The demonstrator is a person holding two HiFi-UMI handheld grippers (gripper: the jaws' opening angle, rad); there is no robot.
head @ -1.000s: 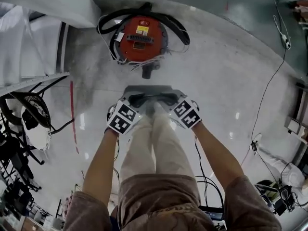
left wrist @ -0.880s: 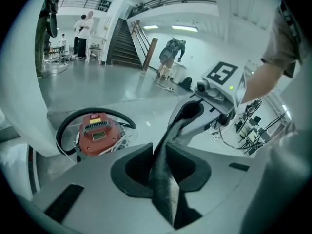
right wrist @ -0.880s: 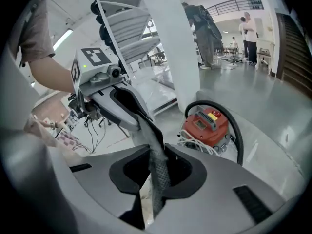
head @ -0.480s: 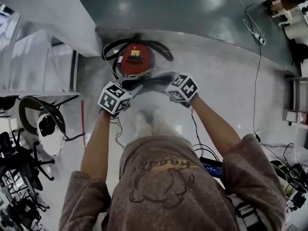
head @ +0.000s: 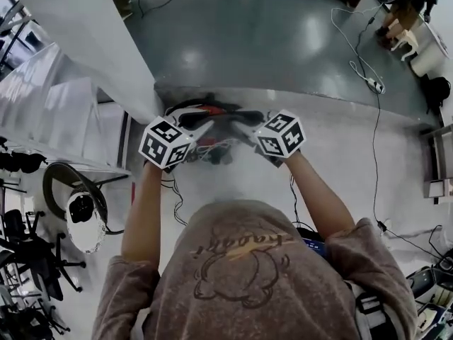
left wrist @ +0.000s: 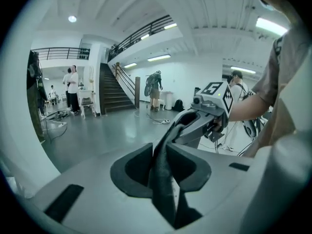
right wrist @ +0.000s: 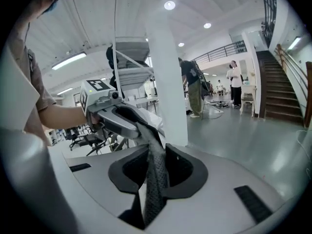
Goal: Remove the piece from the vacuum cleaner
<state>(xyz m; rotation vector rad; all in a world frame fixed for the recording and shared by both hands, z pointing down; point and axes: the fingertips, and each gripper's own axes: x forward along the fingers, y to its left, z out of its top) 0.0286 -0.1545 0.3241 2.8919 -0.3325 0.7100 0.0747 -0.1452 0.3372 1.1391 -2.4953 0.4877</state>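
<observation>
grips dark strap [left wrist: 168, 133] in left gripper [left wrist: 164, 172], clamped tight; at 3 o'clock, right gripper [right wrist: 155, 169], jaws opening around it; below, probably vacuum [head: 207, 109].

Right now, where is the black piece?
Head view, centre: the black piece spans from the left gripper to the right gripper, whose jaws are opening with it between them, above the red vacuum cleaner.

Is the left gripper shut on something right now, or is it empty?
Shut on something: the fingers of the left gripper pinch a dark flexible piece that runs out past them.
</observation>
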